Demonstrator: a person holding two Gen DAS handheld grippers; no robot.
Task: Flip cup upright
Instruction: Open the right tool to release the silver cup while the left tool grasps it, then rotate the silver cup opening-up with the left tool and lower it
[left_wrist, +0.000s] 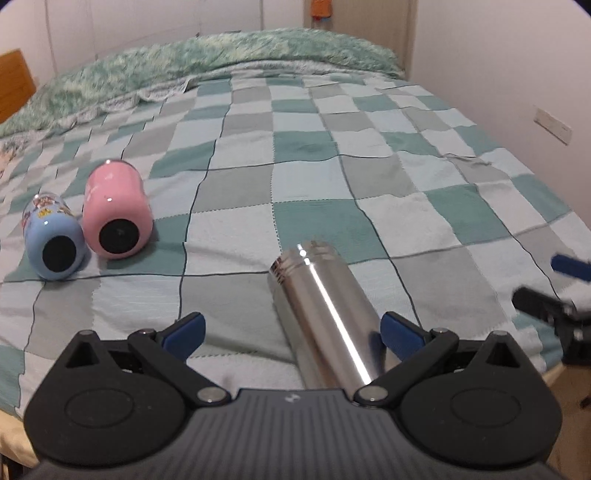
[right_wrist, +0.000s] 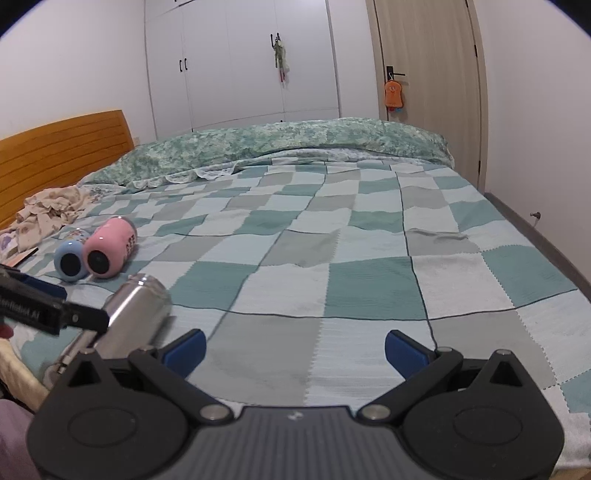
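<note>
- Bedroom setting: a bed (right_wrist: 369, 288) with a teal-and-grey check blanket carries everything; wardrobe and door stand behind it.
- Steel cup (left_wrist: 325, 317) lies on its side near the bed's front edge, threaded mouth pointing away from the left camera and slightly left, base end toward the tongs.
- Pink cup (left_wrist: 116, 210) and blue cup (left_wrist: 55, 240) also lie on their sides, touching each other, well to the left of the steel one.
- Left tongs (left_wrist: 291, 338): jaws wide apart, holding nothing. The steel cup's lower body sits between them, close against the right-hand blue pad; the left pad stands clear of it.
- Right tongs (right_wrist: 295, 350): jaws wide apart, empty, over bare blanket to the right of the steel cup.
- Judgement: the step in hand is the left grasp on the steel cup; the flip is not yet begun.
- Recommended: shift the left tongs right so the cup is centred between the pads before closing; an off-centre close would likely push the cup into a roll.
- Recommended: grip across the plain wall rather than the threads; polished steel may slip, so close firmly.
- Recommended: pivot the mouth upward and seat the base on a flat patch; the soft blanket gives poor footing, so release only once the cup stands steady.
</note>
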